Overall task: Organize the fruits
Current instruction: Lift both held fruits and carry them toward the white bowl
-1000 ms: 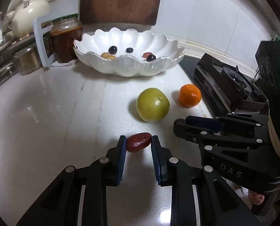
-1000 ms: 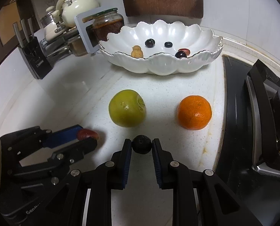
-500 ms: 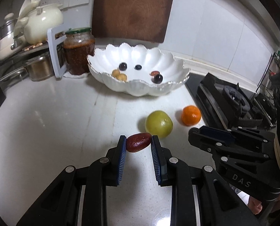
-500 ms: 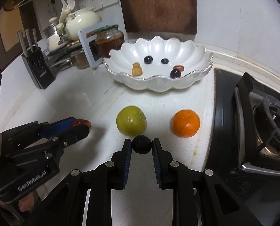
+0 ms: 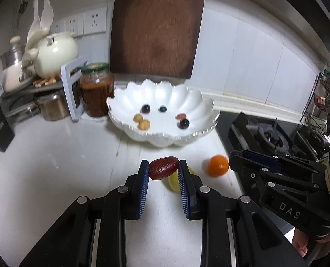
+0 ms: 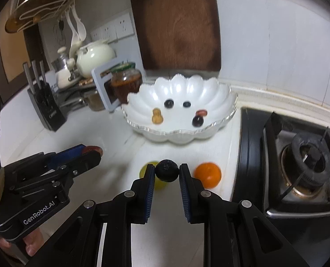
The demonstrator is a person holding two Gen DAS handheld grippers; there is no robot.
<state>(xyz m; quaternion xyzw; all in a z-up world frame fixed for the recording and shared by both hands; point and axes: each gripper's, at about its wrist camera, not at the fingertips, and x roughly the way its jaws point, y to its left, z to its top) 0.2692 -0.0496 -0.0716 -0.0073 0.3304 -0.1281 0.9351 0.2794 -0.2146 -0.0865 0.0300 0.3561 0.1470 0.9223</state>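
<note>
My left gripper (image 5: 163,170) is shut on a dark red date (image 5: 163,170), held above the white counter. My right gripper (image 6: 166,170) is shut on a small black round fruit (image 6: 166,170). A white scalloped bowl (image 5: 165,136) (image 6: 182,133) stands further back and holds several small fruits: dark berries, tan ones and a reddish one. On the counter below lie a green apple (image 5: 173,181) (image 6: 159,183), partly hidden by the fingers, and an orange (image 5: 218,165) (image 6: 208,174). The right gripper also shows in the left wrist view (image 5: 238,158), the left gripper in the right wrist view (image 6: 93,152).
A jar of red sauce (image 5: 96,90), a cream teapot (image 5: 56,54) and a knife block (image 6: 46,105) line the back left. A gas hob (image 6: 302,158) borders the counter on the right. A wooden board (image 5: 156,26) leans on the tiled wall behind the bowl.
Both grippers have risen with their fruits. The counter, apple and orange now look smaller and lower, and the bowl sits nearer the middle of each view.
</note>
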